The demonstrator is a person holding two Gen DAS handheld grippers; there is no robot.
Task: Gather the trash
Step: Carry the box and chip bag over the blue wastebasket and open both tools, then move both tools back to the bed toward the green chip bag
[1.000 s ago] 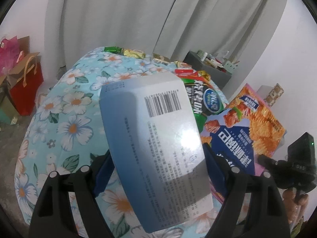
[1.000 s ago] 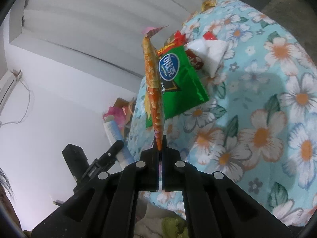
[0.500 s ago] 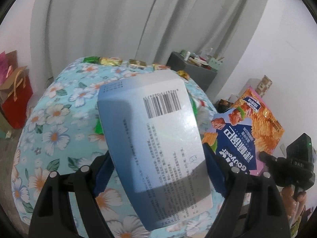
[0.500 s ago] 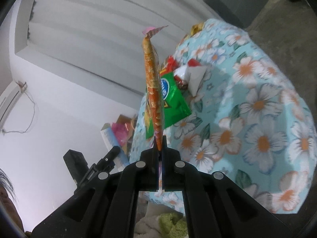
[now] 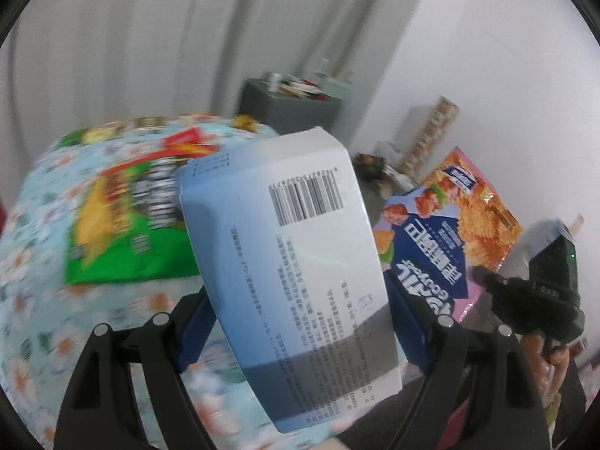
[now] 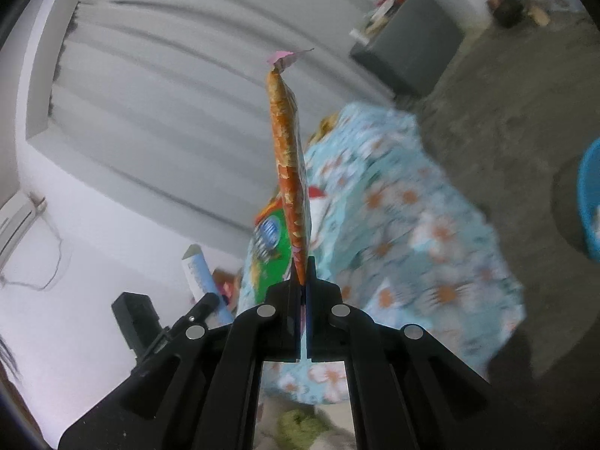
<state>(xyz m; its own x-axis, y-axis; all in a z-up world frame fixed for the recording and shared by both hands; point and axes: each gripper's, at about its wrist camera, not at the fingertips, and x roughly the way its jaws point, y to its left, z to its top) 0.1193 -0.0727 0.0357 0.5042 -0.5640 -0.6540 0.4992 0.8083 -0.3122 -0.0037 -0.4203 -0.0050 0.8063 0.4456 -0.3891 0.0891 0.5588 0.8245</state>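
Note:
My left gripper (image 5: 300, 322) is shut on a blue-and-white carton (image 5: 292, 262) with a barcode, held up in the air off the table. My right gripper (image 6: 303, 281) is shut on an orange snack bag (image 6: 288, 172), seen edge-on; the same bag (image 5: 450, 232) shows flat at the right of the left wrist view, with the right gripper's body (image 5: 540, 300) below it. A green snack bag (image 5: 127, 225) lies on the floral-clothed table (image 5: 33, 300). It also shows in the right wrist view (image 6: 270, 258), behind the orange bag.
Small wrappers (image 5: 187, 138) lie along the table's far edge. A grey cabinet (image 6: 412, 41) with clutter stands by the curtain. A blue basin (image 6: 590, 198) sits on the concrete floor at right. The table's floral cloth (image 6: 431, 243) hangs over its corner.
Both grippers have pulled back from the table and swung right with their loads. The floor and the blue basin have come into the right wrist view.

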